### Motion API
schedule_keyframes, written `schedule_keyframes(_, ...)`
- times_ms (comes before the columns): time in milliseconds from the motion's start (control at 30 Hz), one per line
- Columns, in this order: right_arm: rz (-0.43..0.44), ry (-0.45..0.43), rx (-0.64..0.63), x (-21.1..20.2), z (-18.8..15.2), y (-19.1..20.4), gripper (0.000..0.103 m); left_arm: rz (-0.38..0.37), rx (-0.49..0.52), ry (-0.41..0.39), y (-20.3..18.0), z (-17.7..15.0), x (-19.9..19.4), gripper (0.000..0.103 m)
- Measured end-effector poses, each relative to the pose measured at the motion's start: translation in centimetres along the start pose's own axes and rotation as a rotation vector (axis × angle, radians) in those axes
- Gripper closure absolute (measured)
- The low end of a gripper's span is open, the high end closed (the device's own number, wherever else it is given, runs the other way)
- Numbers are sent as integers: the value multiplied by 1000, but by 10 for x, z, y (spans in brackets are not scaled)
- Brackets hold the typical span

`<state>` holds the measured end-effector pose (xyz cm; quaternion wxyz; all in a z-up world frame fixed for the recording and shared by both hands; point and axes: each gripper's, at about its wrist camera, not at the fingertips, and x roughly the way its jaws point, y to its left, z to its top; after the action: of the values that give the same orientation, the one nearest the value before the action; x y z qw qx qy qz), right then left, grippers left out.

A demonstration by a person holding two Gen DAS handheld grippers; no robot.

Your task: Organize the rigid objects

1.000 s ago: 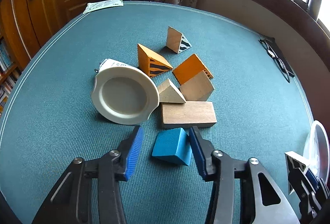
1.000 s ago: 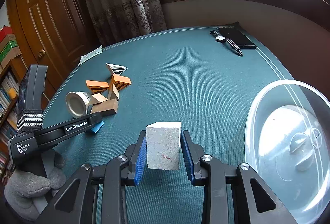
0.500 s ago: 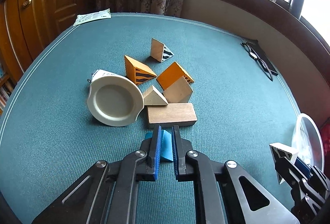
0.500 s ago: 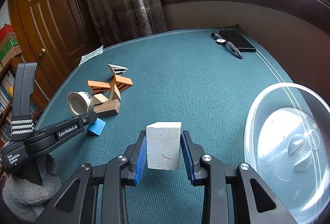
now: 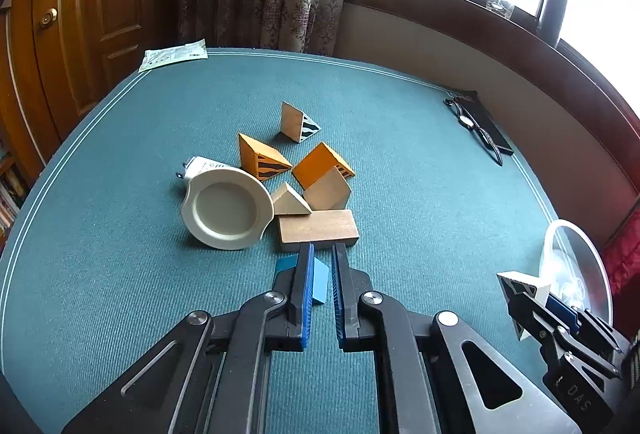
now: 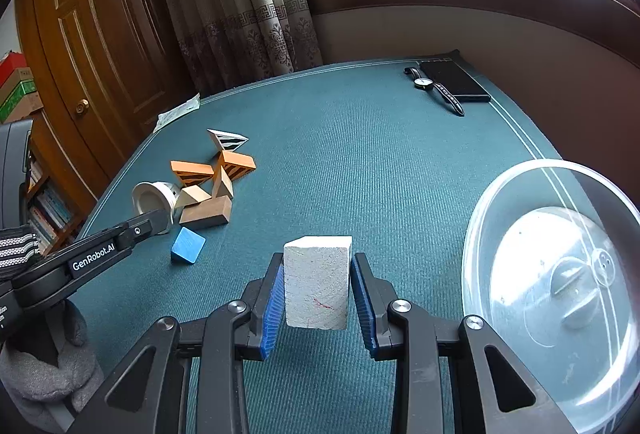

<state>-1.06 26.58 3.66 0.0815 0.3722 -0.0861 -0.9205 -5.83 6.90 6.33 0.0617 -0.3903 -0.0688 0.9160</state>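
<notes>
From where I stand, the brown oblong block on the green table is the thing to steer by. The left gripper hangs just on the near side of it, tipped downward, its blue pads drawn together with nothing pinched. The blue block lies flat on the cloth just in front of the brown block, below the closed tips and free of them.

Touching the brown block's far edge are two plain wooden wedges. Just beyond them sit two orange wedges with black stripes, and farther back, standing a little apart, a pale striped wedge. A white round fitting lies on its side against the brown block's left end.

Well to the right of the brown block, the right gripper is clamped on a white block, holding it upright by its two sides. A clear domed lid rests farther right still. A watch and a dark phone lie at the table's far right edge.
</notes>
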Motion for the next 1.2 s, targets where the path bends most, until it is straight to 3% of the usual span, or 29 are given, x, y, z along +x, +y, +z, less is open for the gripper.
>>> schedule_keyframes(333, -17, -19, 13, -13, -1, -12, 69, -40, 39, -18, -21, -2, -18, 94)
schedule_keyframes(700, -114, -62, 55, -42, -2, -57, 69, -148, 153, -53, -79, -1, -43, 94)
schedule_keyframes(1200, -258, -86, 153, -85, -20, -131, 69, -300, 300, -9, -170, -15, -46, 94)
